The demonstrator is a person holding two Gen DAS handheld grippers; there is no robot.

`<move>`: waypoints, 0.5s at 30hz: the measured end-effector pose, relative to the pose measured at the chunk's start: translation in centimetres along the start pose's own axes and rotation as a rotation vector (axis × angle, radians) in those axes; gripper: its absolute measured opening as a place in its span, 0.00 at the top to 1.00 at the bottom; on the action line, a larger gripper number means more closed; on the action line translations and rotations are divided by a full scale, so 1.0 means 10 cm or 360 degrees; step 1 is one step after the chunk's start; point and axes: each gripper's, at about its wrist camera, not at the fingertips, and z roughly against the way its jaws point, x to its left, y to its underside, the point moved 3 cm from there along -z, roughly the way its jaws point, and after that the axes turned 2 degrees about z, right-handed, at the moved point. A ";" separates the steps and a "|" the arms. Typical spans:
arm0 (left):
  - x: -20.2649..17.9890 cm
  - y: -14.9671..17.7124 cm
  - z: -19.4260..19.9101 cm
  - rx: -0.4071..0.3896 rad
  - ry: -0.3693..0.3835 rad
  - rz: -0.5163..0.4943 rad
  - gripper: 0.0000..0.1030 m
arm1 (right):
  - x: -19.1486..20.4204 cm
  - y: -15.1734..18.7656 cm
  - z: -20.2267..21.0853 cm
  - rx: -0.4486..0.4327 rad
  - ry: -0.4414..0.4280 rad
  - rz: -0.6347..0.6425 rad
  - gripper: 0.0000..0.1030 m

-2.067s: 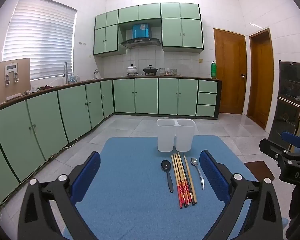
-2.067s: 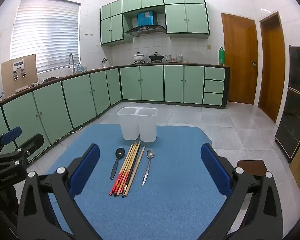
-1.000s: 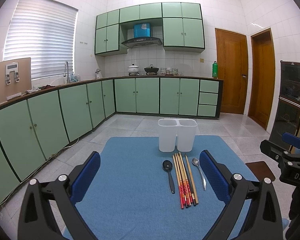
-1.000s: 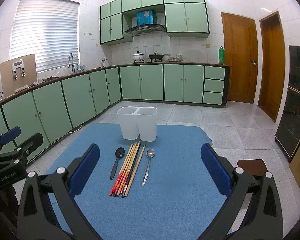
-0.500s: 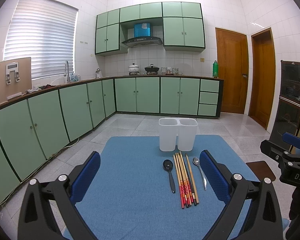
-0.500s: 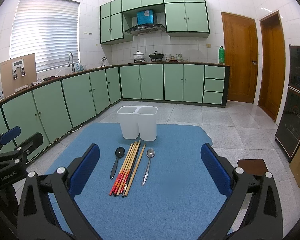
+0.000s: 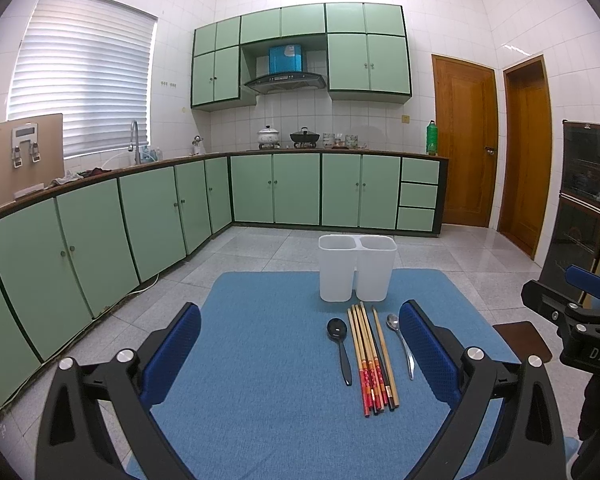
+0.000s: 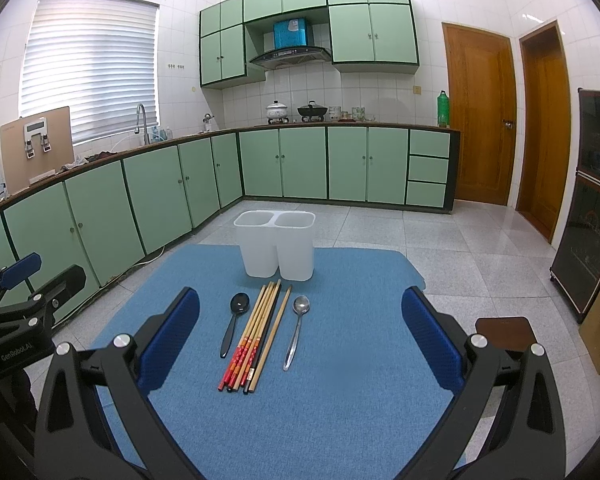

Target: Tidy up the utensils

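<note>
A white two-compartment holder (image 7: pixel 356 267) (image 8: pixel 275 245) stands upright at the far side of the blue mat (image 7: pixel 260 360) (image 8: pixel 340 380). In front of it lie a black spoon (image 7: pixel 339 342) (image 8: pixel 234 320), a bundle of several chopsticks (image 7: pixel 370 356) (image 8: pixel 256 334) and a metal spoon (image 7: pixel 400 342) (image 8: pixel 297 326), side by side. My left gripper (image 7: pixel 300 354) is open and held above the mat's near left part. My right gripper (image 8: pixel 300 346) is open too, hovering over the near ends of the utensils. Nothing sits between either pair of fingers.
The mat covers a small table with tiled floor around it. Green cabinets (image 7: pixel 160 216) run along the left and back walls. A brown stool (image 8: pixel 504 332) stands to the right, and a dark cabinet (image 8: pixel 592 200) stands at the far right beside wooden doors (image 8: pixel 480 120).
The left gripper's view has drifted very slightly, so the holder and utensils sit a touch lower and further right. The right gripper and all objects have stayed put.
</note>
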 end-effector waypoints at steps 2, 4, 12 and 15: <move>-0.03 -0.01 0.02 0.0003 -0.0001 0.0001 0.06 | 0.01 0.02 -0.03 0.0001 0.0001 -0.0001 0.05; -0.02 0.00 0.01 0.0007 -0.0003 0.0001 0.06 | 0.02 0.02 -0.05 0.0004 0.0000 -0.0002 0.05; -0.03 0.00 -0.05 0.0036 -0.0009 0.0001 0.06 | -0.02 0.11 -0.15 0.0019 -0.0001 -0.0004 0.05; -0.04 0.00 -0.09 0.0052 -0.0008 0.0000 0.06 | -0.03 0.12 -0.21 0.0038 -0.0001 -0.0008 0.05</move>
